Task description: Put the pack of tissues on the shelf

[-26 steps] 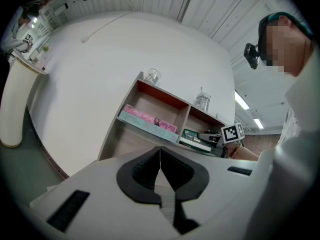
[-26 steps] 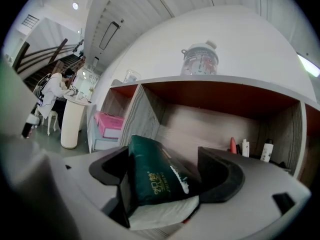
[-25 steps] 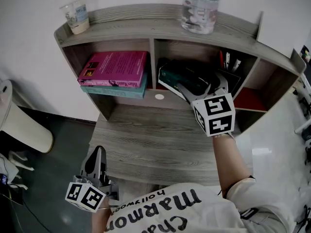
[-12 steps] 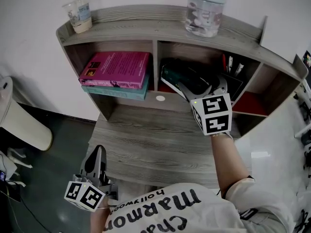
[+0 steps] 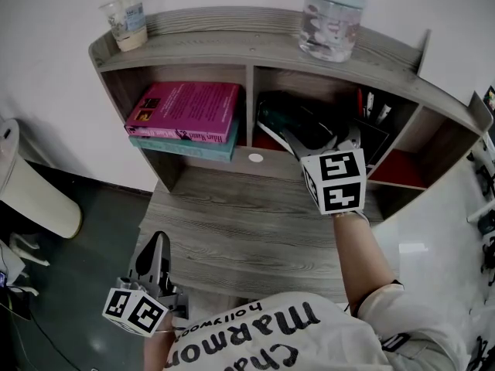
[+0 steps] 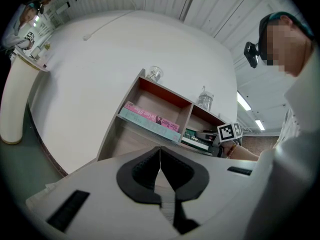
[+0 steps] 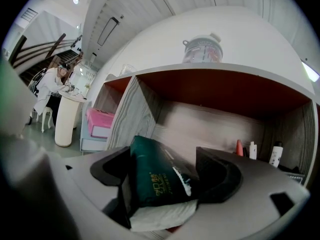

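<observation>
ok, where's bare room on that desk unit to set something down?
Bare: the top shelf between cup and water jug, and the desktop in front of the bays. Crowded: left bay has books, middle bay the tissue pack, right bay pens.

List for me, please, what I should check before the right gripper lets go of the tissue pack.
1. Grip of right gripper on pack of tissues: ok.
2. Pack inside the middle compartment: ok.
3. Pack resting on the compartment floor: cannot tell.
4. Pack apart from the pens at the right: ok.
5. The left gripper shut, away from the shelf: ok.
</observation>
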A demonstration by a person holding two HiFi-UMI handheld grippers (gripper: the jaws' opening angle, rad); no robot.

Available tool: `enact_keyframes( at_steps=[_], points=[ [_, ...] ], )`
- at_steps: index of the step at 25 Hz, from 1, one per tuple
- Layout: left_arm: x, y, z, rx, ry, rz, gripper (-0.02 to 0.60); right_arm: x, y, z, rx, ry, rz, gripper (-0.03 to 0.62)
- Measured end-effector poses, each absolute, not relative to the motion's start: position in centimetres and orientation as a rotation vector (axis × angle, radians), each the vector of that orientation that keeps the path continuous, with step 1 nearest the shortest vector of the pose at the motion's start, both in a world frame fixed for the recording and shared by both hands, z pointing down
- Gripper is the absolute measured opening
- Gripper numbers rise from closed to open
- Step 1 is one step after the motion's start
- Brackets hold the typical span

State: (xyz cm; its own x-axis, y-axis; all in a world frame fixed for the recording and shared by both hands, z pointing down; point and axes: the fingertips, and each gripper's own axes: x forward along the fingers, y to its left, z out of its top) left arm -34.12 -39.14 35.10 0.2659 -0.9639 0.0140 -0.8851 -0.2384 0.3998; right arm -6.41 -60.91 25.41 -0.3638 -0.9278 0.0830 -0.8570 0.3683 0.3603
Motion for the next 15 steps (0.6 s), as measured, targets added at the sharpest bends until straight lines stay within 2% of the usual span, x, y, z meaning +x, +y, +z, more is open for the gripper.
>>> enact_keyframes(
  at_steps=[15],
  points=[
    [-34.54,-39.52,35.68,2.202,-1.682,-0.346,0.018,-6.51,-61.42,25.46,1.603,-2.376,-0.333,0.411]
  ],
)
